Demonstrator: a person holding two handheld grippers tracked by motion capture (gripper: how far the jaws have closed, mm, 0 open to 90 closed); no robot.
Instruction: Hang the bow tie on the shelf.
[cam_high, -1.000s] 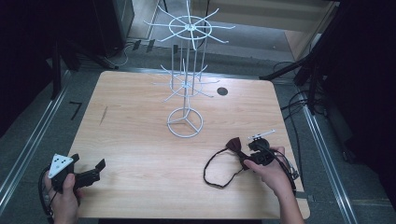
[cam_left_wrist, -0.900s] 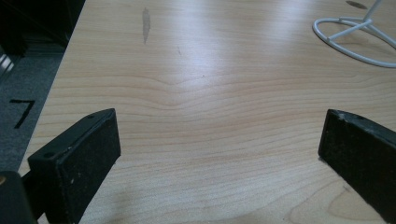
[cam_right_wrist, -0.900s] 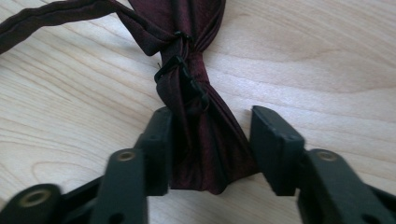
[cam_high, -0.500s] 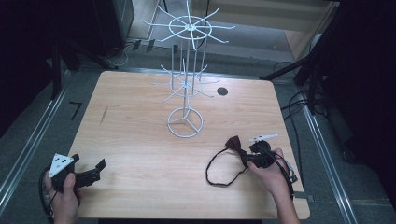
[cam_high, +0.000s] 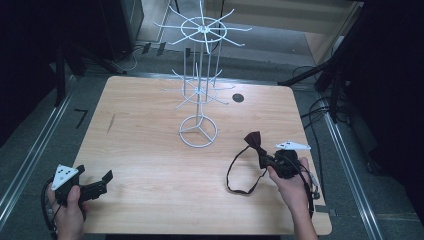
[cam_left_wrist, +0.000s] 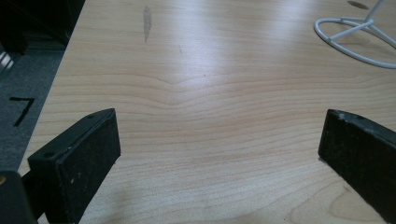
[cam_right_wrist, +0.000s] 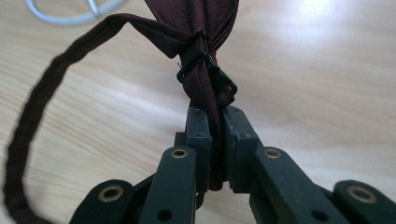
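A dark maroon bow tie (cam_high: 252, 141) (cam_right_wrist: 205, 79) lies at the table's front right, its strap (cam_high: 235, 175) looping toward the front edge. My right gripper (cam_high: 268, 161) (cam_right_wrist: 215, 122) is shut on the tie's knot, just below a small black clasp (cam_right_wrist: 219, 79). At the front left corner my left gripper (cam_high: 95, 176) (cam_left_wrist: 219, 154) sits low over bare wood, jaws wide open with nothing between them. A white wire hook rack (cam_high: 200, 85) stands at the table's middle back, and its ring base (cam_high: 198, 131) (cam_left_wrist: 355, 35) is apart from both grippers.
A round black grommet (cam_high: 238, 98) sits near the back edge, right of the rack. A dark streak (cam_high: 111, 123) (cam_left_wrist: 147, 21) marks the wood at the left. Cables (cam_high: 320, 112) trail on the floor to the right.
My right gripper has shifted slightly with the bow tie in it, and the strap loop has dragged along. The left gripper has stayed put.
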